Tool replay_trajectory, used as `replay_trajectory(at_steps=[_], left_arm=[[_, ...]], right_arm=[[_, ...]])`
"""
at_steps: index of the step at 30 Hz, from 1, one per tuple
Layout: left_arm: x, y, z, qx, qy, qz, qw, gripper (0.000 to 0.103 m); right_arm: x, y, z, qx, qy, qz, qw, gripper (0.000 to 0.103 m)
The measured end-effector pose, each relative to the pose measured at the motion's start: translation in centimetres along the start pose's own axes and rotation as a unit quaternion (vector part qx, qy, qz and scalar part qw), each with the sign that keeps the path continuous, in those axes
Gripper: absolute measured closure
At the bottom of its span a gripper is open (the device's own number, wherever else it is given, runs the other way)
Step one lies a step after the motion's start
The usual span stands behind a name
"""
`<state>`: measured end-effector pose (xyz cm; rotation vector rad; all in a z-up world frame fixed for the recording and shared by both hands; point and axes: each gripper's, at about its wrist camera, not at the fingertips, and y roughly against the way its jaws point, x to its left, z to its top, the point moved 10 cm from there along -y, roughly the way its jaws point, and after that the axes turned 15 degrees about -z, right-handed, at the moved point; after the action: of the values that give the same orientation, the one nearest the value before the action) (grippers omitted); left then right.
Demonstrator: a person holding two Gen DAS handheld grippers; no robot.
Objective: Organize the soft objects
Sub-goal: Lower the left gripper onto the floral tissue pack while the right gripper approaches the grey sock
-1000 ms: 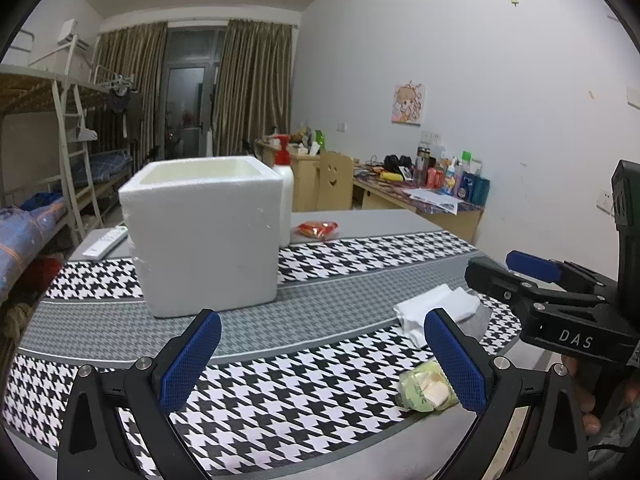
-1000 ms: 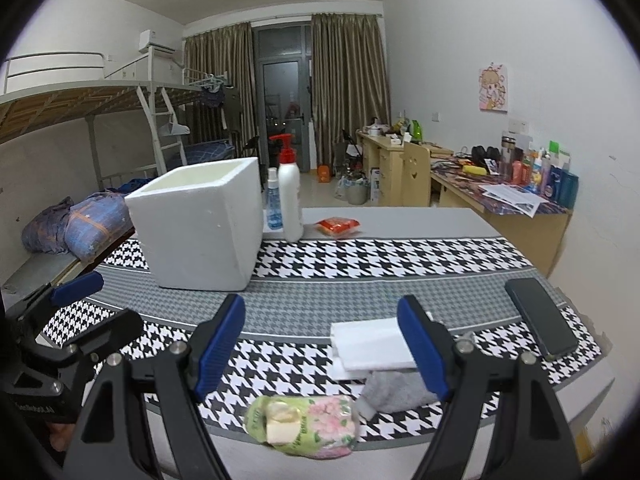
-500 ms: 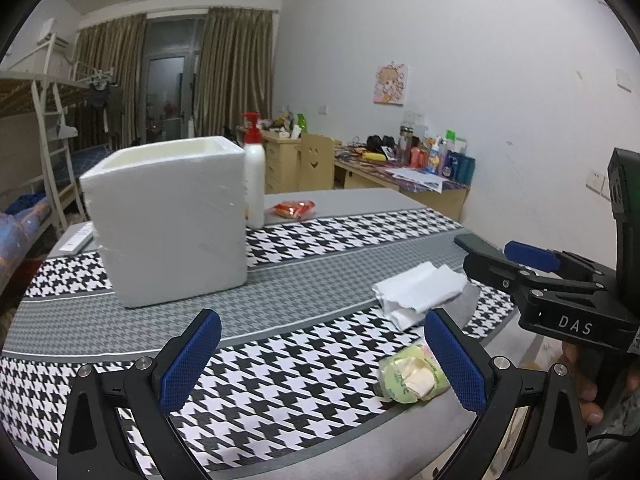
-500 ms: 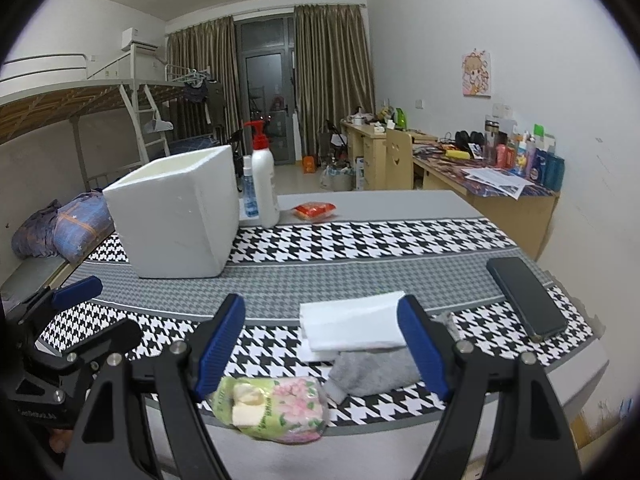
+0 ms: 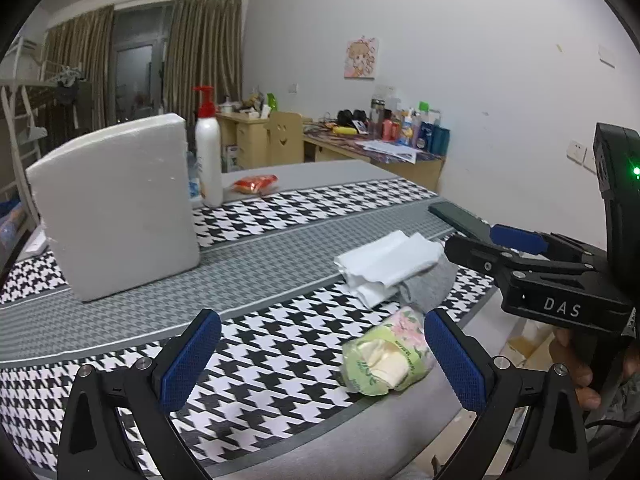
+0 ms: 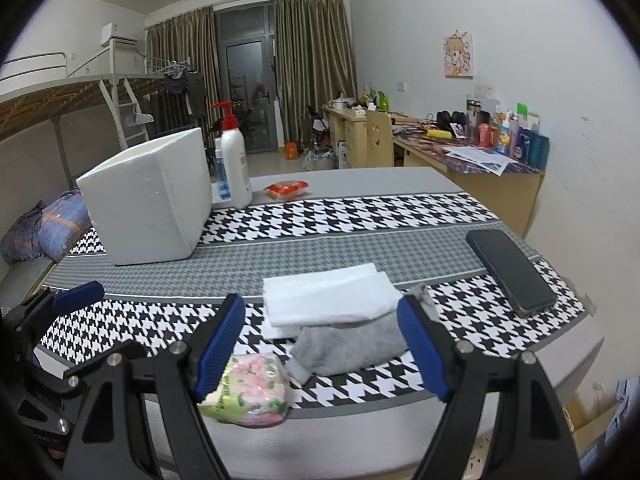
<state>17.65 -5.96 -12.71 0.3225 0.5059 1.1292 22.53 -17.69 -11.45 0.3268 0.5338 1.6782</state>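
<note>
Right now both grippers hang at the near edge of the table (image 6: 360, 432), and nothing has been picked up. The left gripper (image 5: 320, 360) has its blue pads spread wide with only the checked cloth (image 5: 280, 340) between them. The right gripper (image 6: 320, 344) is just as wide apart and empty, its pads framing the small heap of soft things.

Nearest lies the green flowered tissue pack (image 6: 250, 390), at the cloth's near edge, just beside the right gripper's left pad. Behind it a grey sock (image 6: 352, 344) lies partly under a folded white towel (image 6: 328, 296). A dark phone (image 6: 510, 270) rests further right, apart from the heap.

Farther off on the left stands the white foam box (image 6: 148, 208), which I take to be where the soft things should go. Beyond it are a pump bottle (image 6: 234, 160) and a red snack packet (image 6: 286, 189).

This looks like the approach to a first pick. The next move calls for lowering one gripper squarely over one soft item and closing gently, without dragging its neighbours.
</note>
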Motion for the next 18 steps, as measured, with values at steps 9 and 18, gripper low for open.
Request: replay_trajectory(at_steps=[9, 18], left_arm=[[-1.3, -2.5, -1.1, 0.032, -0.004, -0.023, 0.9992, 0.001], [-2.4, -4.4, -2.3, 0.060, -0.010, -0.039, 0.9974, 0.001]], right_arm=[[-1.4, -1.0, -0.9, 0.016, -0.008, -0.012, 1.000, 0.021], [-2.8, -1.5, -2.0, 0.029, -0.016, -0.022, 0.999, 0.021]])
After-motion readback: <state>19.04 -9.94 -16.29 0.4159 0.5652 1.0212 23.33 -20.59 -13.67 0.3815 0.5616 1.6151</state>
